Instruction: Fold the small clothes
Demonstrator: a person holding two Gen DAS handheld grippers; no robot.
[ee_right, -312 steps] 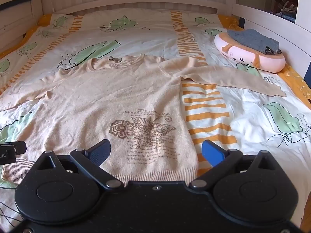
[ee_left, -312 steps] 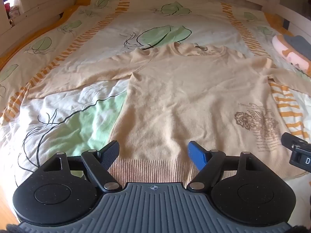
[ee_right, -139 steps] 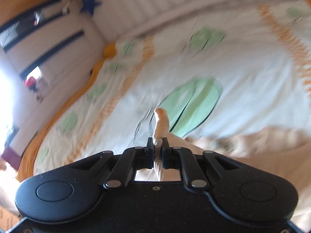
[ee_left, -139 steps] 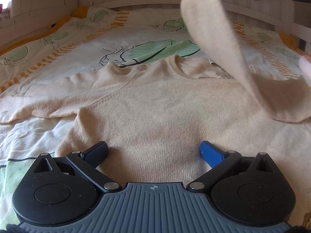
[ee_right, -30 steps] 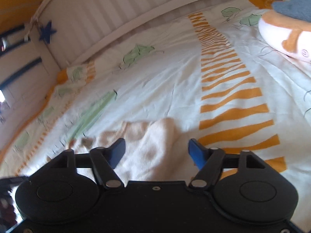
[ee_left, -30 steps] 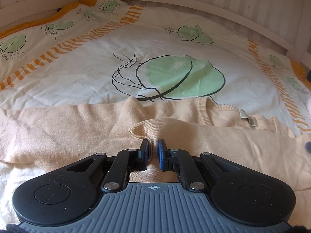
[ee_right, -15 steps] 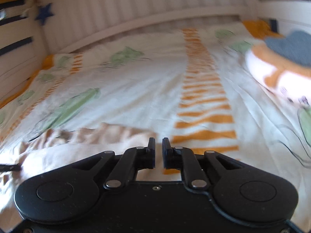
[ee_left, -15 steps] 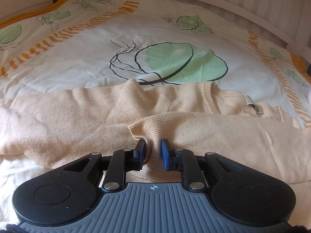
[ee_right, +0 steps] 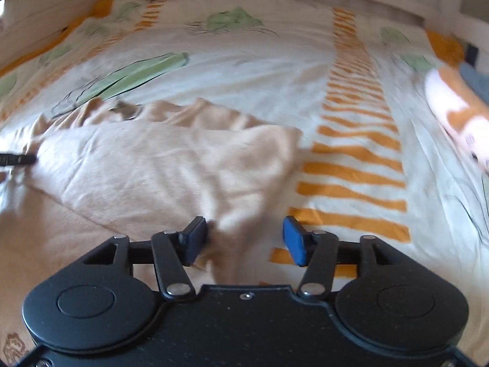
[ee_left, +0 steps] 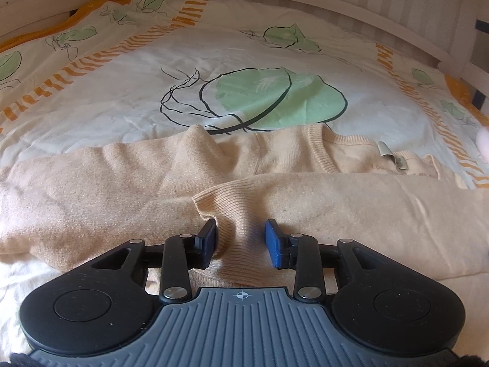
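A beige sweater [ee_left: 128, 189] lies on the bed [ee_left: 122, 91], one sleeve [ee_left: 351, 205] folded across its chest. The left gripper [ee_left: 241, 240] straddles that sleeve's cuff, jaws parted; the right gripper [ee_right: 244, 238] gapes over the folded shoulder. The other sleeve and body remain unfolded.

Beyond the sweater [ee_left: 116, 189] we see open bedspread [ee_left: 128, 91] up to the slatted bed rail [ee_left: 351, 3], which closes the far side. To the sweater's right a striped strip [ee_right: 360, 165] lies free, until the plush pillow [ee_right: 455, 107] blocks that side.
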